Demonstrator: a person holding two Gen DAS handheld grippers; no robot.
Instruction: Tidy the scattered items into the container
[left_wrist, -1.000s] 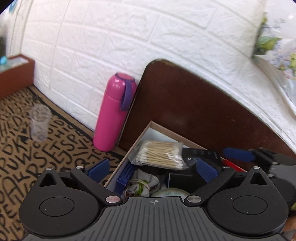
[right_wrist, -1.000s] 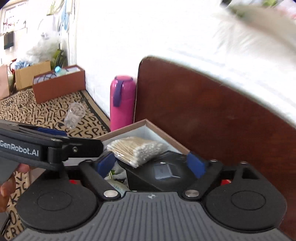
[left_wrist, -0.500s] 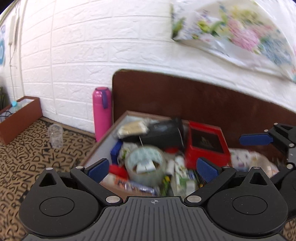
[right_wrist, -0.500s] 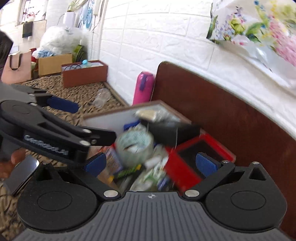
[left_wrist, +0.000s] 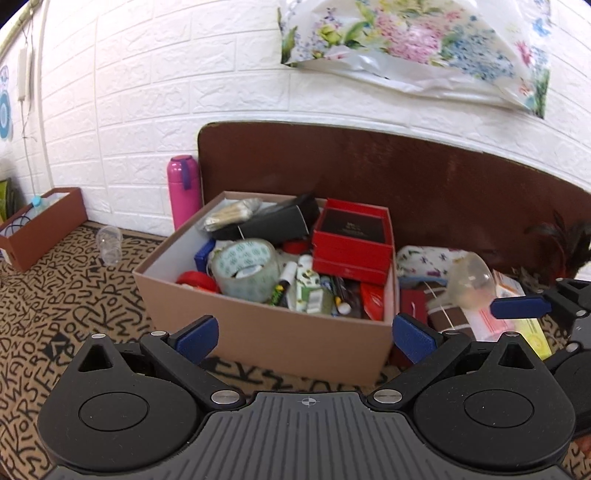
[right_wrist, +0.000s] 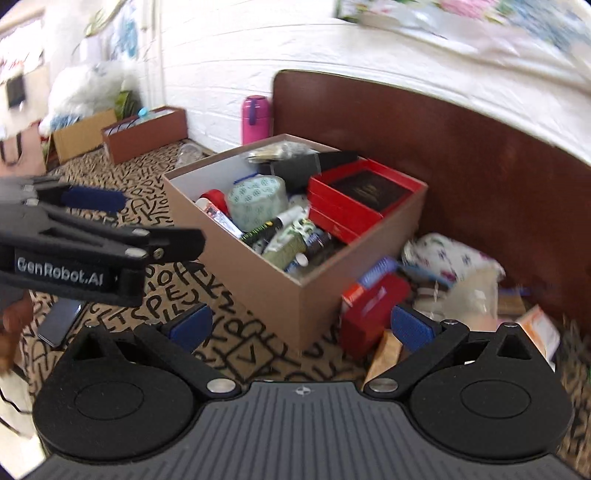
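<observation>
A tan cardboard box stands on the patterned rug, filled with a tape roll, a red case, a black box, cotton swabs and several small items. Loose items lie to its right: a red box, a floral pouch, a clear plastic cup and a pink packet. My left gripper is open and empty in front of the box. My right gripper is open and empty, near the box's right corner.
A pink flask stands against the white brick wall beside a dark brown board. A clear cup lies on the rug. A brown tray box sits far left. A phone lies on the rug.
Both grippers have pulled back and up from inside the box; the whole box and the loose pile on its right have come into view. Both stayed open.
</observation>
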